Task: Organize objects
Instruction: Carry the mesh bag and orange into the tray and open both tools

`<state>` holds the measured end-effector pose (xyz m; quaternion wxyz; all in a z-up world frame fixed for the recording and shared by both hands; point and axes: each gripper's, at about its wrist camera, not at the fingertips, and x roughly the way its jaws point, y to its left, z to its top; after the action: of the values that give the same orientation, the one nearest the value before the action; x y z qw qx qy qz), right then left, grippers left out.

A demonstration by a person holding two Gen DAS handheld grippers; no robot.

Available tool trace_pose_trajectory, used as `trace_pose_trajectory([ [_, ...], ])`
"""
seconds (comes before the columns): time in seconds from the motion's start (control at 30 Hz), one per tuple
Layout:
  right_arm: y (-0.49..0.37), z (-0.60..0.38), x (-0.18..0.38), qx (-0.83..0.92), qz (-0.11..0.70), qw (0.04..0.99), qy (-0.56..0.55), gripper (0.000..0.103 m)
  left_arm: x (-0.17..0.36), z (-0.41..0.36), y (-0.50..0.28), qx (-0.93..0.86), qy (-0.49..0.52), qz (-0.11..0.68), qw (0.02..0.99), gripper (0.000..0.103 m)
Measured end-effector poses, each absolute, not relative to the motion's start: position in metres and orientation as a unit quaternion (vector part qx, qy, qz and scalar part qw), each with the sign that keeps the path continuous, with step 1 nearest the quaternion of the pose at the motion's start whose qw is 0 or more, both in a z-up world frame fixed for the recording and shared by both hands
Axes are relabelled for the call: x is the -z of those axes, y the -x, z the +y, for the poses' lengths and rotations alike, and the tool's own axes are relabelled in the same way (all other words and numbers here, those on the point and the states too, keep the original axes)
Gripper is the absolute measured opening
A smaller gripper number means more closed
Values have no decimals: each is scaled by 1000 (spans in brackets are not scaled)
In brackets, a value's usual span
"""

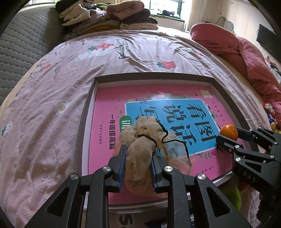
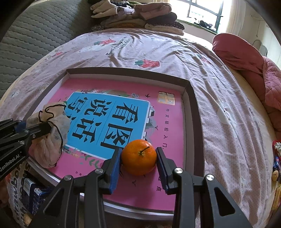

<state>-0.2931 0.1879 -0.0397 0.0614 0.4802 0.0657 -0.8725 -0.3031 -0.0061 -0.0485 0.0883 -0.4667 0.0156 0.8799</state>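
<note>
Bedding in a pale pink strawberry print (image 1: 70, 73) covers the whole work surface, with a grey quilted headboard (image 1: 22, 43) along the far left and a heap of folded clothes (image 1: 108, 15) at the far end under a window. A red quilted blanket (image 1: 245, 52) is bunched along the right side of the bed.

On the bedding near the cameras lies a shallow dark-rimmed box tray (image 1: 154, 75), and a pink book with a blue title panel (image 2: 166, 122) fills most of its floor, leaving only a thin white strip inside the far and side walls. The far half of the book is bare, so open room lies there; the tray's low walls bound it on every side.

The left gripper (image 1: 138, 154) reaches over the tray's near edge with a beige cloth pouch (image 1: 145, 135), tied with black cord, between its blue pads. The jaws stand narrow. The cloth fills the gap and still touches both pads, though it looks only loosely pinched. The pouch rests on the book near the tray's near left corner.

The right gripper (image 2: 138, 154) straddles a small orange (image 2: 139, 157) that sits on the book toward the near right, close to the tray's right wall. Its left pad touches the fruit; on the right I cannot tell whether the pad touches or a sliver of gap remains. The two grippers are well apart.

Outside the tray's near left corner lie a printed bag and a blue carton (image 2: 33, 194).
</note>
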Motion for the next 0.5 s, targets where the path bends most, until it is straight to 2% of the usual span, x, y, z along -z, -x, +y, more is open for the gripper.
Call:
trace_pose_trajectory([
  [0.23, 294, 192, 38, 871, 52, 59, -485, 42, 44, -10, 304, -880, 467, 6, 86, 31],
  [0.3, 294, 192, 38, 871, 53, 59, -486, 42, 43, -12, 304, -878, 471, 0, 89, 42],
  [0.4, 294, 192, 36, 872, 50, 59, -483, 43, 39, -13, 304, -879, 467, 2, 92, 51],
  [0.5, 294, 194, 33, 876, 44, 57, -478, 49, 34, -13, 303, -881, 463, 1, 95, 56],
])
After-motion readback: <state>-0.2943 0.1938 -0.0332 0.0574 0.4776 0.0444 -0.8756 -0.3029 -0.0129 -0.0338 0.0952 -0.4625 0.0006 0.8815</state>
